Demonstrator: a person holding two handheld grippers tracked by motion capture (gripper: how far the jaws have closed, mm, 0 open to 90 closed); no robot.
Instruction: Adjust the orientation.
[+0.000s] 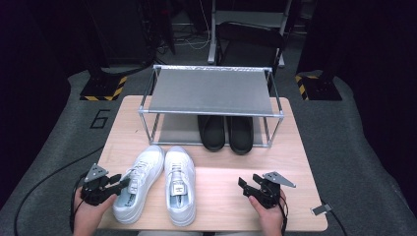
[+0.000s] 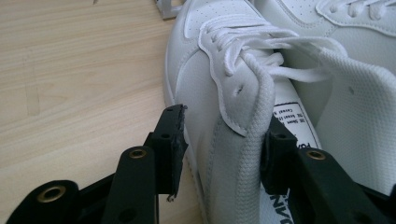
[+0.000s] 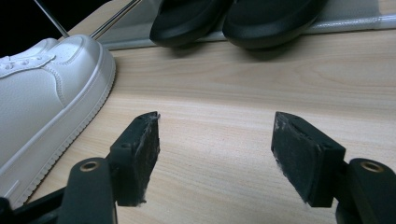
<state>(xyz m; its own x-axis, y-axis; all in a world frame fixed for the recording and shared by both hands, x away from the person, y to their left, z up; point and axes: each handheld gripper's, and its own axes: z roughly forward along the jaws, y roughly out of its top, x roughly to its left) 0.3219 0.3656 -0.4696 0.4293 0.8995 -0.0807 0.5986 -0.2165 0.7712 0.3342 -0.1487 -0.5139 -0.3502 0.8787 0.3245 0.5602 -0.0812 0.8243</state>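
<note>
Two white sneakers lie side by side at the table's front. My left gripper [image 1: 123, 184] sits at the left sneaker [image 1: 140, 177]. In the left gripper view the left gripper [image 2: 224, 140] straddles the collar wall of that sneaker [image 2: 210, 84], one pad outside and one inside. The pads stand slightly off the wall, so the gripper is open. The other sneaker [image 1: 179, 189] lies just to its right, its side showing in the right gripper view [image 3: 46, 93]. My right gripper [image 1: 248, 183] rests open over bare wood, with nothing between the jaws of the right gripper [image 3: 215, 144].
A metal shoe rack [image 1: 211, 91] with a grey upper shelf stands at the back of the wooden table [image 1: 295, 162]. A pair of black slippers [image 1: 226, 132] sits on its lower level, toes toward me, also seen as black slippers [image 3: 233, 18].
</note>
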